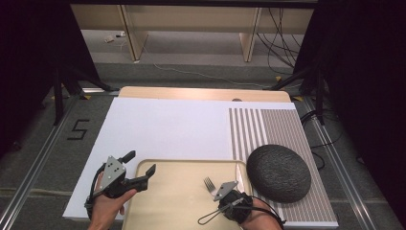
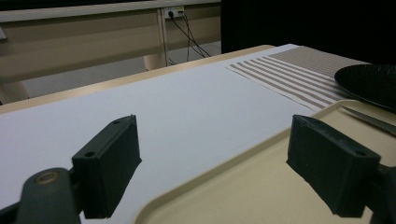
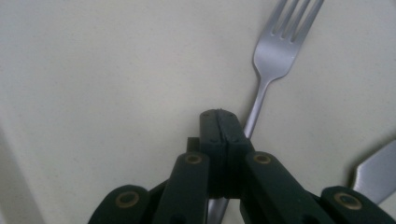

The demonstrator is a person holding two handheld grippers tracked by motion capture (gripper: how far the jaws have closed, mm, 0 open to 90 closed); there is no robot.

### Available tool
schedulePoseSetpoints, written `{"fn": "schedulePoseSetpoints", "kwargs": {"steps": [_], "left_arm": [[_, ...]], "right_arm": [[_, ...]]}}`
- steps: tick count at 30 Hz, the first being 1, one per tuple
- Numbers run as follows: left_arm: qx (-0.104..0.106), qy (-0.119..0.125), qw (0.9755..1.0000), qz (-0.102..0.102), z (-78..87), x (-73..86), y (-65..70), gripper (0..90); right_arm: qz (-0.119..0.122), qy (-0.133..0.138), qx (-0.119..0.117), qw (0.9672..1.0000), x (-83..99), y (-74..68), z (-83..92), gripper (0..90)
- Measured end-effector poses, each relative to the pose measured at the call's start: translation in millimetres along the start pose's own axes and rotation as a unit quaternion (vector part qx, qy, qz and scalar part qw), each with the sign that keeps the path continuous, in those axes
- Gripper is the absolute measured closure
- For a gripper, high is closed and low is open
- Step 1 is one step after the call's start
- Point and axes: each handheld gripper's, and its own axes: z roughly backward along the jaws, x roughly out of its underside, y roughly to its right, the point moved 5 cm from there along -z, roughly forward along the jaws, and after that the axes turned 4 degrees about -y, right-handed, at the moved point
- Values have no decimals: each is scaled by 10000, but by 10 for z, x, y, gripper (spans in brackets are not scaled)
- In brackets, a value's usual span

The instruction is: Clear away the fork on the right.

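On the tray [image 1: 177, 201], right hand-held gripper [image 3: 219, 114] clamps fork [image 3: 280, 42].

Shiny metal fork [image 3: 273, 56], matt plastic tray [image 1: 177, 201]

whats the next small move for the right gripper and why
Probably lift the fork a little off the tray: the right gripper looks shut on its handle, tines lying flat, with a knife close beside, so rise straight up.
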Motion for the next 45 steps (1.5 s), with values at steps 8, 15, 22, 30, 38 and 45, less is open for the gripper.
{"fn": "schedulePoseSetpoints", "kwargs": {"steps": [8,15,22,30,38,45], "left_arm": [[-2,-4,10000,0,2,1,-4,168],[-4,-10,10000,16,0,3,-4,168],[-9,-9,10000,12,5,1,-2,168],[4,5,10000,24,6,-2,-1,168],[6,1,10000,13,7,-3,2,168],[5,1,10000,15,6,-3,4,168]], "right_arm": [[-103,-24,-8,9999,69,89,29,900],[-213,-82,17,9997,137,152,55,900],[-333,-120,44,9994,204,206,81,900],[-405,-137,12,9991,253,241,101,900],[-435,-149,-2,9989,280,258,112,900],[-510,-46,10,9987,280,265,108,893]]}}
